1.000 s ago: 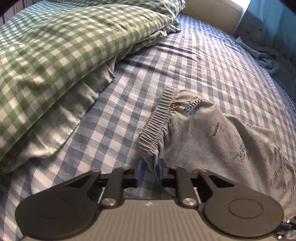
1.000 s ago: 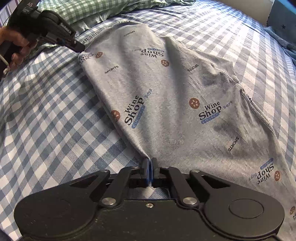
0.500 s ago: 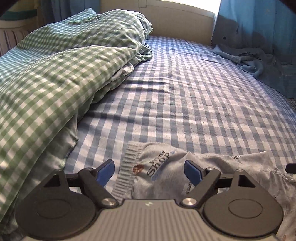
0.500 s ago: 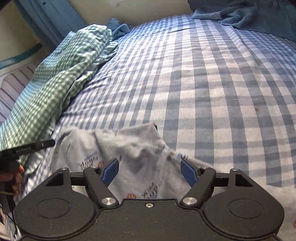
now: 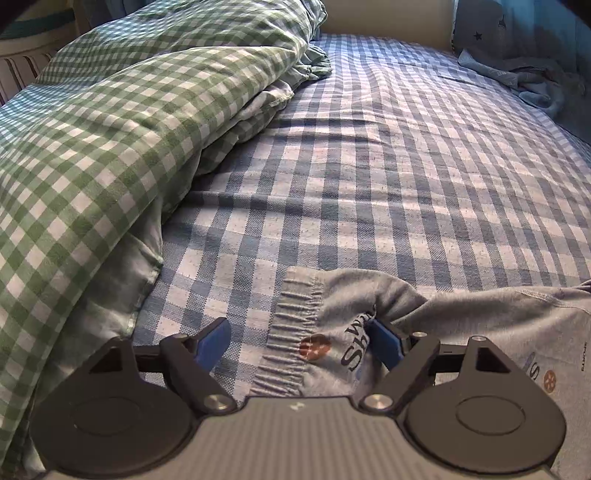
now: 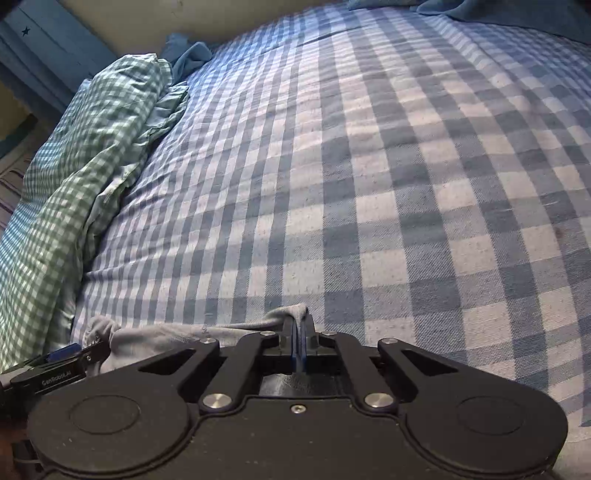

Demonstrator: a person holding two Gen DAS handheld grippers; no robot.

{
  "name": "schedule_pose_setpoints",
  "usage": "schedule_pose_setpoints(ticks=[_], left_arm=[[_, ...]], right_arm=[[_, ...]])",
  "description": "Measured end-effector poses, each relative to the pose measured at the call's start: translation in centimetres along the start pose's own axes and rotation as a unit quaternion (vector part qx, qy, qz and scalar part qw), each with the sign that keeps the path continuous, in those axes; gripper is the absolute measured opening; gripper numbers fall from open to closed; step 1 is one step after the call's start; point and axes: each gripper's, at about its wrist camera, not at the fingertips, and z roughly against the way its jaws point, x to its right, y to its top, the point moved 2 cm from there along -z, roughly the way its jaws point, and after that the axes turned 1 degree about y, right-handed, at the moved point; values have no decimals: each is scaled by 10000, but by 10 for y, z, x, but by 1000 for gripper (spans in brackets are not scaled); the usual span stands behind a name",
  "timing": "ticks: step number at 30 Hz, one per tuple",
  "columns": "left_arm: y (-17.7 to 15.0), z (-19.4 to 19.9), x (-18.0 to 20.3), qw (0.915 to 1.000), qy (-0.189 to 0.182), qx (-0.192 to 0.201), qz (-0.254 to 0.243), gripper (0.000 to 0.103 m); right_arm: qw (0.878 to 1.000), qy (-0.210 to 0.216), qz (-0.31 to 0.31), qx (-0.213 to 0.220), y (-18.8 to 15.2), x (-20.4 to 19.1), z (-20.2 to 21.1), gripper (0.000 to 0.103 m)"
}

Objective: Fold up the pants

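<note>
The grey printed pants [image 5: 480, 317] lie on the blue checked bed sheet [image 5: 406, 166], with the ribbed waistband [image 5: 291, 325] at the near middle of the left wrist view. My left gripper [image 5: 299, 341] is open, its blue pads on either side of the waistband corner, holding nothing. My right gripper [image 6: 299, 339] is shut on a raised fold of the pants [image 6: 291, 314] at the near edge of the right wrist view. The left gripper also shows in the right wrist view [image 6: 70, 354] at the bottom left, beside the pants' other end.
A bunched green checked duvet [image 5: 110, 129] fills the left side of the bed and shows in the right wrist view [image 6: 74, 177]. A crumpled blue cloth [image 5: 528, 77] lies at the far right by the wall. The headboard [image 5: 384, 18] is at the far end.
Both grippers let go of the pants between one second and half a second ago. Since then my right gripper has shut again on a fold of the pants. My left gripper stays open.
</note>
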Motion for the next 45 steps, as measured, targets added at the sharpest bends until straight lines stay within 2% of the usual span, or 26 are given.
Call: schedule_pose_setpoints(ticks=[3, 5, 6, 8, 11, 13, 16, 18, 21, 24, 28, 33, 38, 41, 45], left_arm=[[6, 6, 4, 9999, 118, -58, 52, 86], [7, 18, 7, 9997, 251, 55, -1, 86], [6, 25, 9, 9993, 334, 126, -65, 88], [0, 40, 14, 9988, 370, 247, -182, 92], [-17, 59, 23, 9991, 221, 267, -225, 96], [-34, 70, 34, 9992, 106, 224, -300, 99], [-64, 78, 56, 9981, -34, 65, -613, 100], [-85, 75, 69, 9961, -22, -247, -845, 100], [-114, 69, 78, 9913, 287, -682, -1091, 100], [-125, 77, 72, 9928, 316, -781, -856, 101], [-131, 88, 71, 9896, 489, -1066, -827, 101], [-130, 116, 98, 9901, 594, -912, -889, 101], [-124, 139, 173, 9917, 417, -626, -1044, 102], [-122, 152, 238, 9907, 189, -493, -1250, 103], [-123, 159, 340, 9851, -345, -367, -1644, 102]], right_arm=[[9998, -48, 71, -161, -3, 1, -9, 7], [9999, -122, 82, -51, -6, 0, -1, 32], [9997, -150, 181, 86, -8, -1, 8, 40], [9983, -202, 440, 318, -18, -5, 30, 65], [9939, -438, 876, 504, -54, -10, 61, 83], [9887, -774, 1161, 545, -89, -9, 78, 93], [9813, -1373, 1258, 494, -140, 2, 92, 97], [9777, -1772, 1078, 324, -166, 15, 95, 97], [9726, -2247, 599, -26, -200, 44, 100, 98], [9748, -2226, 135, 21, -224, 72, 119, 102], [9721, -2344, 113, 44, -246, 100, 151, 102], [9777, -1960, -589, 476, -267, 152, 206, 102], [9705, -1910, -1166, 894, -277, 222, 255, 102], [9645, -1909, -1500, 1038, -277, 275, 277, 102], [9598, -1807, -1748, 1247, -272, 341, 295, 102]])
